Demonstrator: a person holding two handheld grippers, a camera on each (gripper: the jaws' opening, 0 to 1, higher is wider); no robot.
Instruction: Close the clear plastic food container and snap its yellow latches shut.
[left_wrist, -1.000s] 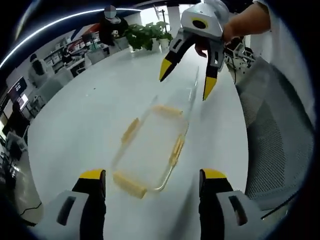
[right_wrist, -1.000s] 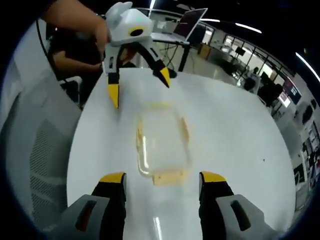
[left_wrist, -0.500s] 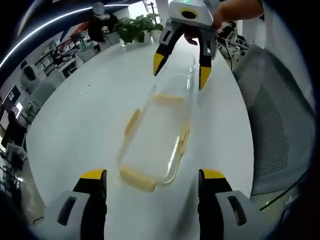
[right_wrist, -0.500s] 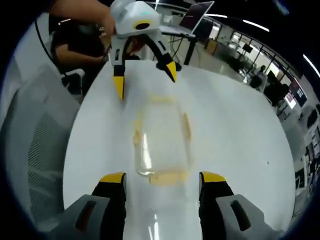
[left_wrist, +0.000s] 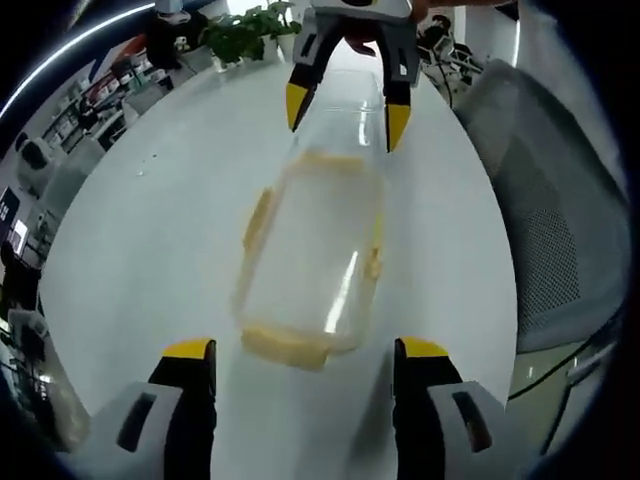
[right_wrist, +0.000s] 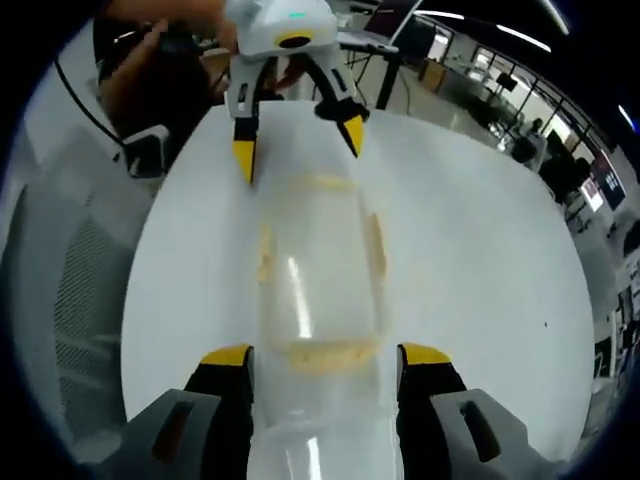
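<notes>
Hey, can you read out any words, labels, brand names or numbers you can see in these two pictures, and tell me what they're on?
None can be read.
Clear food container: no label or print to be seen, just yellow latches.
Left gripper and right gripper: no legible marking on their bodies or jaws.
White table: bare, no writing.
Office background: screens and shelves too small and blurred to read.

On the white table (left_wrist: 150, 230) the clear container (left_wrist: 310, 255) lies midway between the two grippers, which face each other over its short ends, each with jaws spread wide. Bare tabletop runs along both long sides, out to the far edge. A mesh chair (left_wrist: 560, 200) stands close against the near edge.
</notes>
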